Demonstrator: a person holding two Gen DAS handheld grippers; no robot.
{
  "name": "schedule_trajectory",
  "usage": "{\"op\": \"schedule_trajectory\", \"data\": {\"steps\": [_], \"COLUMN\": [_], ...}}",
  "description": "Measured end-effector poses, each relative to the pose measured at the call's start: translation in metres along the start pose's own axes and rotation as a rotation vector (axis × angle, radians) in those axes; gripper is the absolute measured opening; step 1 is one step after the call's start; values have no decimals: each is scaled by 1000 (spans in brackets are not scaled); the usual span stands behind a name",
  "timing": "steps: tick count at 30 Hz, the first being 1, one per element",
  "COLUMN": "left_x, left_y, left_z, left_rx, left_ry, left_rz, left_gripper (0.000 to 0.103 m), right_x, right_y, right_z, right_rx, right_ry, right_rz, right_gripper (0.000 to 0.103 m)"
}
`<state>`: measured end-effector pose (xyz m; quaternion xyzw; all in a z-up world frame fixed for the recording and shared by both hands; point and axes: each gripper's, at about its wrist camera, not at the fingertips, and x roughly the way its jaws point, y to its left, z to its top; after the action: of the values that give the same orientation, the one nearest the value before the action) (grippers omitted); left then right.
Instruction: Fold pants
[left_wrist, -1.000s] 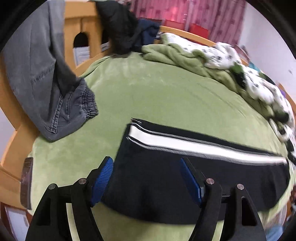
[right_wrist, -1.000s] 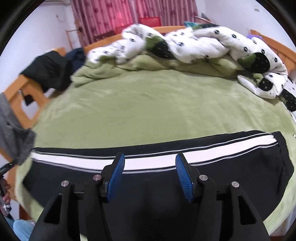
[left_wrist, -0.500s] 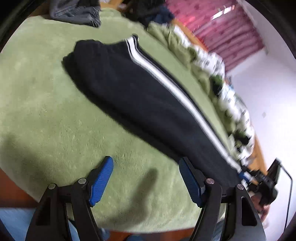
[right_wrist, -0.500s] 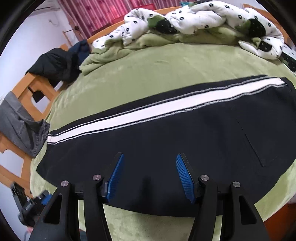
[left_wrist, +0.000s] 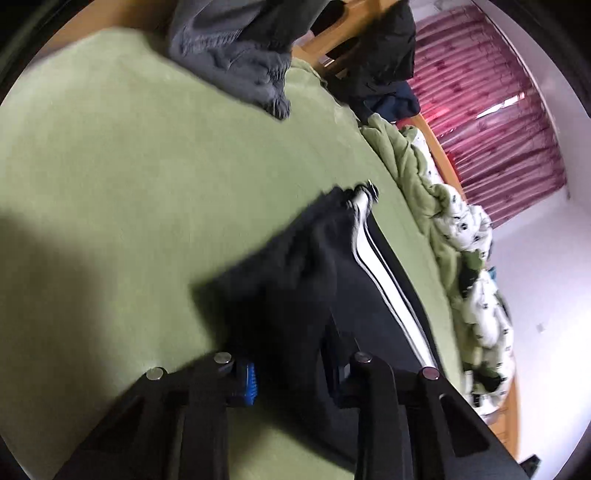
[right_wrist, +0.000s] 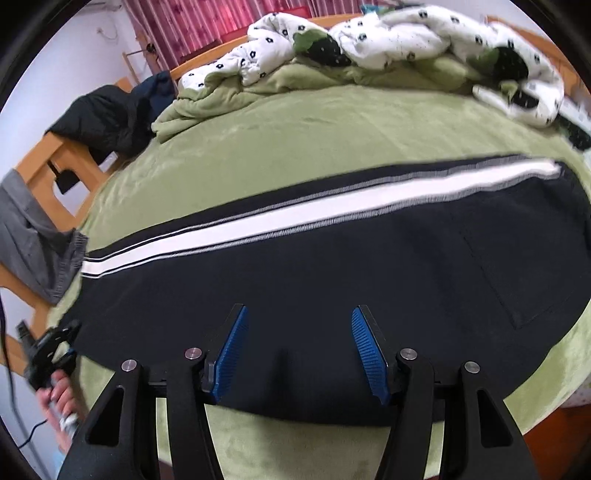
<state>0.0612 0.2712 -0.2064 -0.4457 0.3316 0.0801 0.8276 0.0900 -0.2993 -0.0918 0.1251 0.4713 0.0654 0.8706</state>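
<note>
Black pants (right_wrist: 332, 273) with a white side stripe lie flat across the green bed, legs together, hem at the left, waist at the right. My right gripper (right_wrist: 299, 354) is open over the near edge of the pants, touching nothing. In the left wrist view my left gripper (left_wrist: 291, 373) has its jaws around the near corner of the pants' hem end (left_wrist: 295, 280), and the black cloth bunches up between the pads. The left gripper also shows in the right wrist view (right_wrist: 51, 350), at the hem corner.
Grey jeans (left_wrist: 236, 55) hang over the wooden bed frame (right_wrist: 55, 162) beyond the hem end. A dark jacket (right_wrist: 107, 118) lies on the frame. A rumpled green and white patterned quilt (right_wrist: 369, 51) runs along the far side. Red curtains (left_wrist: 491, 110) stand behind.
My left gripper has swung to the hem end and closed in on the corner of the pants, lifting the cloth. My right gripper has barely moved and stays open.
</note>
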Motion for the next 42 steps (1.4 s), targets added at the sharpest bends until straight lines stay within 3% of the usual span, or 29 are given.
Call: {"op": "schedule_trajectory", "data": {"steps": [4, 8, 12, 15, 18, 20, 23, 27, 30, 31, 33, 34, 38, 40, 42], "left_x": [-10, -34, -46, -40, -16, 9, 37, 68, 61, 56, 43, 31, -16, -31, -37], "left_y": [-32, -103, -181, -236, -282, -304, -312, -305, -301, -301, -298, -293, -273, -258, -238], "left_z": [4, -16, -50, -91, -146, -192, -257, -317, -339, -340, -333, -327, -305, -286, -266], "left_rx": [168, 424, 583, 676, 749, 787, 835, 827, 934, 961, 981, 981, 1051, 1061, 1055], "left_ry": [-50, -182, -196, -153, -78, 15, 118, 295, 245, 251, 336, 349, 193, 123, 71], "left_rz": [112, 228, 134, 26, -64, -99, -118, -167, -131, -139, -197, -220, -219, -179, -92], "left_gripper": [18, 16, 15, 14, 14, 14, 14, 14, 15, 19, 51, 58, 79, 80, 80], "right_x": [-11, -23, -42, -59, -72, -79, -88, -91, -90, -89, -85, -83, -70, -63, -50], "right_y": [-15, -34, -49, -58, -68, -79, -95, -114, -121, -122, -123, -121, -106, -96, -82], "right_z": [-6, -12, -18, -25, -30, -33, -36, -39, -40, -40, -40, -39, -32, -27, -19], "right_rx": [-21, -7, -19, -41, -47, -39, -10, 43, 54, 53, 49, 43, -4, -25, -33], "right_ry": [-26, -30, -73, -122, -161, -177, -200, -195, -184, -181, -171, -167, -150, -127, -88], "right_rz": [-70, -70, -88, -104, -113, -118, -118, -85, -82, -81, -78, -76, -53, -26, 14], "right_gripper": [58, 58, 58, 58, 58, 58, 58, 58, 58, 58, 58, 58, 58, 58, 58]}}
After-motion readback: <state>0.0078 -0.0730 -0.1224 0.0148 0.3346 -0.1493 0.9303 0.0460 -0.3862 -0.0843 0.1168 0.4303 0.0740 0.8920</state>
